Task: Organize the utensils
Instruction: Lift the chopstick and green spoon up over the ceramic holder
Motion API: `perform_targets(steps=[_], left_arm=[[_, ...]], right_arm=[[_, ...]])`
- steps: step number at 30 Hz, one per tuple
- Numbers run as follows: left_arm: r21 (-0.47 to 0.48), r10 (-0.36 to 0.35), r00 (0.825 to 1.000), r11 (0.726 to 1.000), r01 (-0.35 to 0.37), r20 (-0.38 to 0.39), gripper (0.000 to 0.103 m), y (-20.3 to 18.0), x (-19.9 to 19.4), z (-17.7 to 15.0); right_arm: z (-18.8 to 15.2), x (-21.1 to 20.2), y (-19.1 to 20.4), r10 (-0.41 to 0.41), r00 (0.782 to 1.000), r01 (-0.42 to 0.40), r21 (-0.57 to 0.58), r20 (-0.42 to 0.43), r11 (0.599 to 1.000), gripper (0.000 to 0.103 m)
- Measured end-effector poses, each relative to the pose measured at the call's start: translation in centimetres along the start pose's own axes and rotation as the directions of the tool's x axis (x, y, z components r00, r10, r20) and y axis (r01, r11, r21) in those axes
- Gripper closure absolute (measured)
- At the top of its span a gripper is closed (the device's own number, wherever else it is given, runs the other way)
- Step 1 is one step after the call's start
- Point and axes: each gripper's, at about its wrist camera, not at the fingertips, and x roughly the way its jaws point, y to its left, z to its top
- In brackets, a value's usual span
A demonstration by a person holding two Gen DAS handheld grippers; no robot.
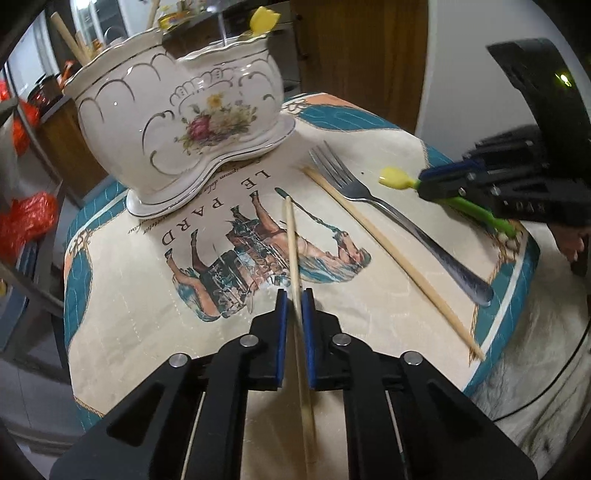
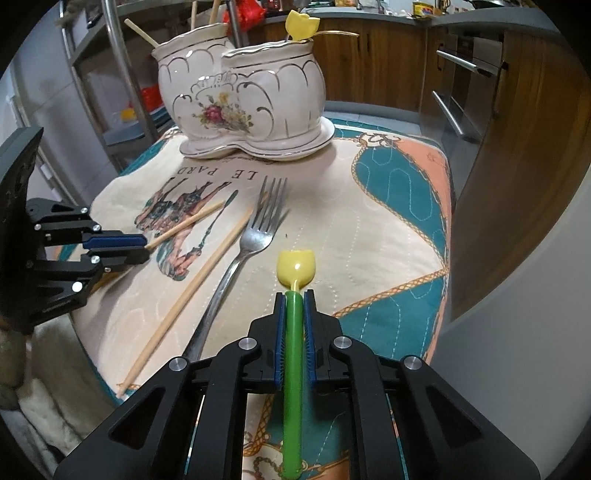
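- The left gripper has its fingers closed on a wooden chopstick, which sticks out ahead of them toward 12 o'clock above the printed cloth.
- The right gripper has its fingers clamped on the green handle of a plastic spoon; the yellow tulip-shaped bowl sits just past the fingertips at 12 o'clock.
- In the right wrist view, a second chopstick and a metal fork lie side by side on the cloth at about 10 o'clock from the right gripper, the fork's tines pointing toward the holder.
- The white ceramic holder, with gold trim and a flower print, has two compartments and stands at the far end of the worktop at 12 o'clock.
- Its left compartment holds more chopsticks; its right compartment holds another yellow-topped spoon.
- The cloth covers the worktop under all the loose utensils.
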Motion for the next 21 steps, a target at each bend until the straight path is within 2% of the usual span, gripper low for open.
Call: perform_targets(steps=[3,8,14,16,18,19,21], left_arm=[[0.016,0.013,0.999,1.0,-0.014,0.033,0.098,0.2,-0.5,-0.4],[-0.033,0.012,0.992,0.999,-0.008,0.123,0.098,2.1,-2.1,-1.4],[-0.122,0.051,0.959,0.992,-0.018,0.278,0.098,5.5,-5.7,-2.1],[-0.158,0.058,0.938,0.987,-0.003,0.342,0.098,6.8,-7.1,-2.3],[-0.193,0.073,0.902,0.981,0.012,0.426,0.098,8.3,-8.9,-2.6],[-0.199,0.084,0.889,0.98,0.008,0.45,0.098,8.8,-9.3,-2.5],[-0.227,0.133,0.851,0.974,-0.017,0.507,0.098,9.8,-10.7,-2.3]], right_arm=[[0.1,-0.5,0.1,0.003,1.0,-0.004,0.006,0.026,1.0,0.092],[0.7,-2.3,-0.1,0.039,0.991,-0.043,0.03,0.128,0.999,0.093],[2.0,-3.8,0.4,0.046,0.966,-0.054,0.021,0.255,0.998,0.093],[2.5,-4.2,0.8,0.049,0.955,-0.054,0.012,0.294,0.998,0.093],[3.0,-4.6,0.9,0.059,0.941,-0.064,0.005,0.333,0.998,0.093],[3.1,-4.9,1.1,0.061,0.933,-0.066,0.002,0.354,0.998,0.093],[3.6,-5.5,1.3,0.065,0.908,-0.067,-0.008,0.413,0.998,0.093]])
